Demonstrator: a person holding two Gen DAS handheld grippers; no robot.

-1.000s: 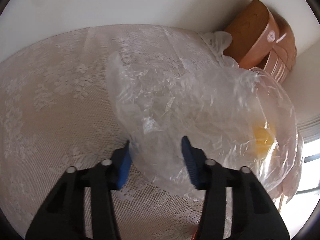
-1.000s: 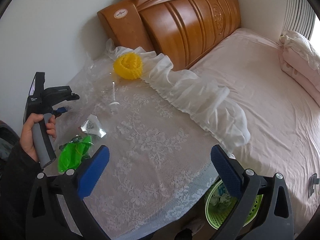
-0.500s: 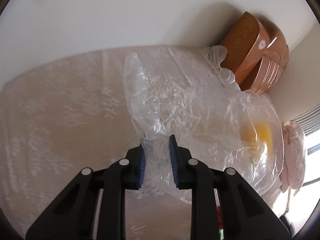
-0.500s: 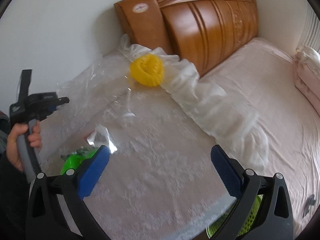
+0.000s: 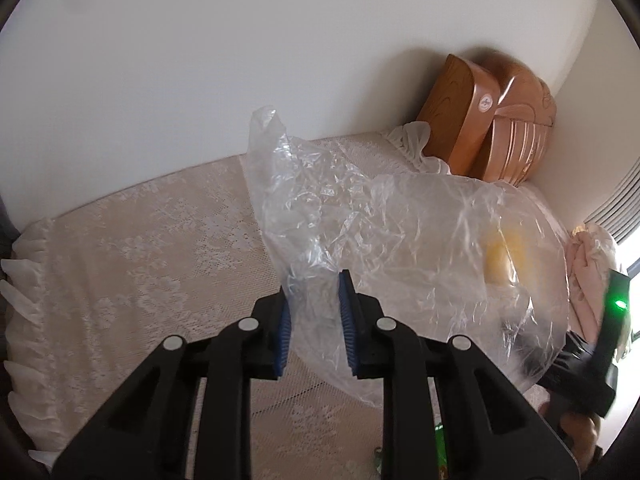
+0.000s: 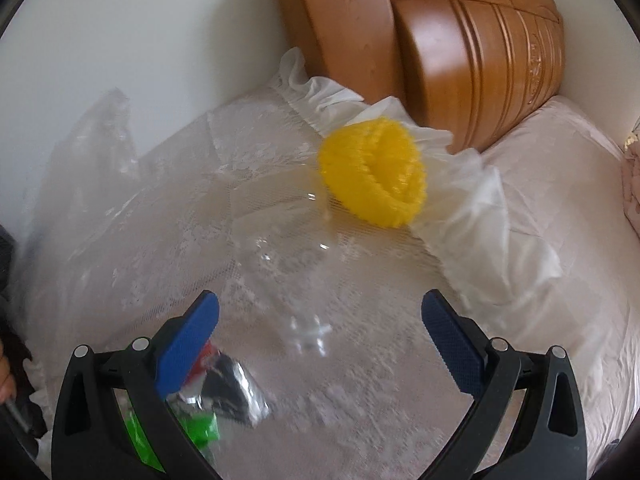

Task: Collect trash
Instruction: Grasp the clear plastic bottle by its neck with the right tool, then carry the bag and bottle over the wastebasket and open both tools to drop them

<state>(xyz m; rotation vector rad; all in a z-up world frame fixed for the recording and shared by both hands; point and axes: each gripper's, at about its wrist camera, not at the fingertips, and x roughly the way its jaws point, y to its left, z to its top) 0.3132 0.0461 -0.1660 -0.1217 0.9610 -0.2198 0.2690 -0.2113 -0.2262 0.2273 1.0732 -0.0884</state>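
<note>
A large clear plastic bag is pinched at its near edge between the blue pads of my left gripper and hangs above the lace-covered table. It shows faintly in the right wrist view. My right gripper is open and empty, low over the table. A yellow ribbed ring lies ahead of it at the table's far edge; it shows through the bag in the left wrist view. A silver foil wrapper and a green wrapper lie by the right gripper's left finger.
A wooden headboard stands against the wall behind the table. A bed with a pink cover lies to the right. A white frilled cloth edge hangs off the table's right side. The other gripper's body shows at the left wrist view's right edge.
My left gripper closed on the bag's edge and lifted it off the table. My right gripper moved forward and lower toward the yellow ring, staying open.
</note>
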